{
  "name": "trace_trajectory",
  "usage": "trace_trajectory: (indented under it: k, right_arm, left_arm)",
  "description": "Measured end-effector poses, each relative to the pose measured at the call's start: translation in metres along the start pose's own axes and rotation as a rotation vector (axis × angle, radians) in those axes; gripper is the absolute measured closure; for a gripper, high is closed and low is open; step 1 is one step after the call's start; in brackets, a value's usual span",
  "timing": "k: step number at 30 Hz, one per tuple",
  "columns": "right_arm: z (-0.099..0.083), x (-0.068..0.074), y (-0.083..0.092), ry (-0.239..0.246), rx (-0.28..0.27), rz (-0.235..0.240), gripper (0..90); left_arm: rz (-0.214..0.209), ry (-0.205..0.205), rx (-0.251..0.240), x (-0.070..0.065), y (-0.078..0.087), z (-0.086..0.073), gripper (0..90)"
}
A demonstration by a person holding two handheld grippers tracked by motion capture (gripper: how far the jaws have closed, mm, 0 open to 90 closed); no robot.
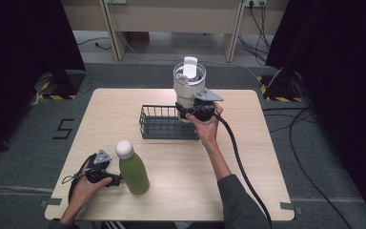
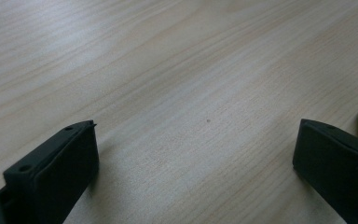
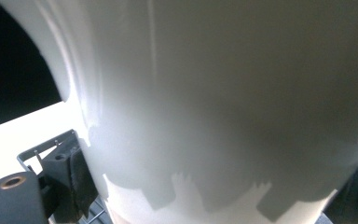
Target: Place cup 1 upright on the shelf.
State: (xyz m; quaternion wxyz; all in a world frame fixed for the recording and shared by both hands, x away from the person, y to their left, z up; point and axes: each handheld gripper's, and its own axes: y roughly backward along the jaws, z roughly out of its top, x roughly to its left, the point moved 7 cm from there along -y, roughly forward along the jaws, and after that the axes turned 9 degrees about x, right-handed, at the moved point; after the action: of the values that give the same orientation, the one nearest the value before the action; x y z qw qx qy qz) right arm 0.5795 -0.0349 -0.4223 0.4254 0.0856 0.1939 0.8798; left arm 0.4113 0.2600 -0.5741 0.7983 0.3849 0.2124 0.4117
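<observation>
A: The white tumbler [image 1: 189,86] is gripped low on its body by the right gripper [image 1: 196,111], and it is held upright over the far right corner of the black wire basket [image 1: 164,122]. In the right gripper view the pale wall of the tumbler is seen pressed between the two black jaws, one at each lower corner.

B: A low grip is chosen, it seems, so the lidded top is left free and the cup is kept from tipping. Whether the base is touching the basket floor or hanging just above it cannot be told.

A: Nearer than the basket, toward its left, the green bottle [image 1: 133,168] is stood upright on the table [image 1: 248,157]. The left gripper [image 1: 113,180] is rested just beside it, on the side away from the basket.

B: Its jaws are spread wide with nothing between them; bare wood is seen in the gap in the left gripper view, with a sliver of green past one jaw. A ready position for the bottle is suggested, once the tumbler is dealt with.
</observation>
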Motion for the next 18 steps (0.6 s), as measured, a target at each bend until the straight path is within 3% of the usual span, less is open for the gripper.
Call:
trace_trajectory:
  k: [18]
  right_arm:
    - [-0.017, -0.002, -0.016, 0.002, 0.019, -0.009, 11.2]
  left_arm:
    - [0.0, 0.0, 0.0, 0.0, 0.0, 0.0, 0.0]
